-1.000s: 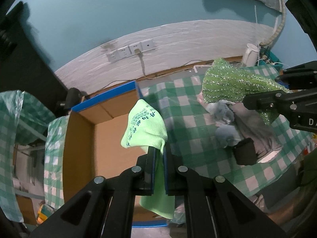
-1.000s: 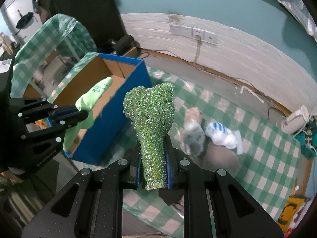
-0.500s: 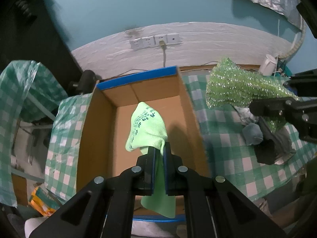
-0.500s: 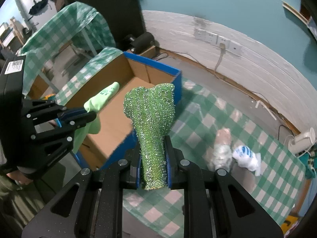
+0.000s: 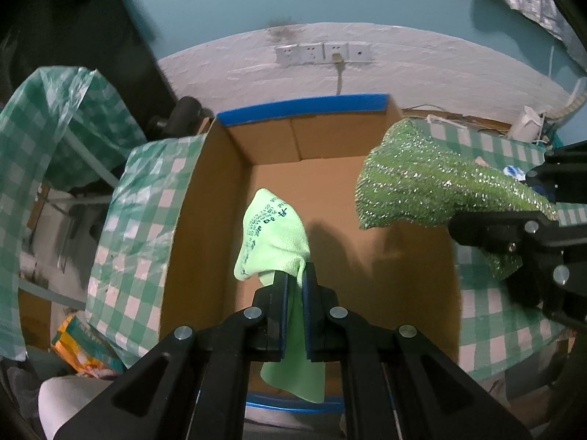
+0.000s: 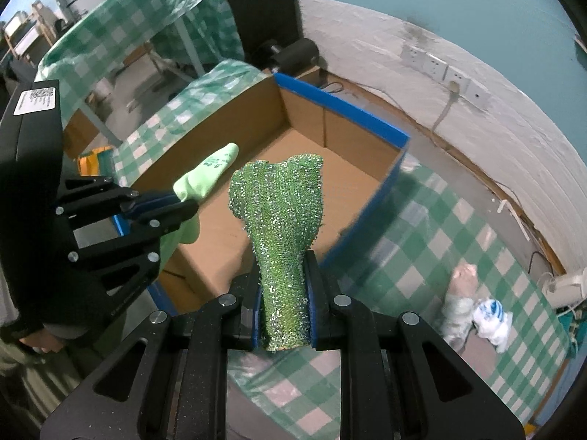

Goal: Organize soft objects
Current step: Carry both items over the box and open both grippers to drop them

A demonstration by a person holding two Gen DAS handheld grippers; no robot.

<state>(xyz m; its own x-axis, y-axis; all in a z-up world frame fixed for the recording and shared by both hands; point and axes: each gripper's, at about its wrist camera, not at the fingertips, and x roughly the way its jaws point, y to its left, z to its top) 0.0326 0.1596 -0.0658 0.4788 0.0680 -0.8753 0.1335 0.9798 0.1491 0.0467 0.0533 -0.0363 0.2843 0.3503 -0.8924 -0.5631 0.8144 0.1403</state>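
Observation:
My left gripper (image 5: 294,278) is shut on a light green sock (image 5: 273,242) with dark print, held above the floor of an open cardboard box (image 5: 367,256) with a blue rim. My right gripper (image 6: 282,267) is shut on a glittery dark green sock (image 6: 279,212), held above the box's near right side (image 6: 330,190). The glittery sock also shows in the left wrist view (image 5: 433,190), over the box's right wall. The left gripper and light green sock show in the right wrist view (image 6: 205,179).
A green checked tablecloth (image 6: 422,249) covers the table right of the box. Several soft items lie on it, including a white and blue one (image 6: 491,319) and a pale one (image 6: 458,293). Wall sockets (image 5: 323,53) sit behind. More checked plastic (image 5: 55,121) hangs left.
Both grippers have moved left, from over the table to over the open box, each still holding its sock. The box now fills the middle of both views.

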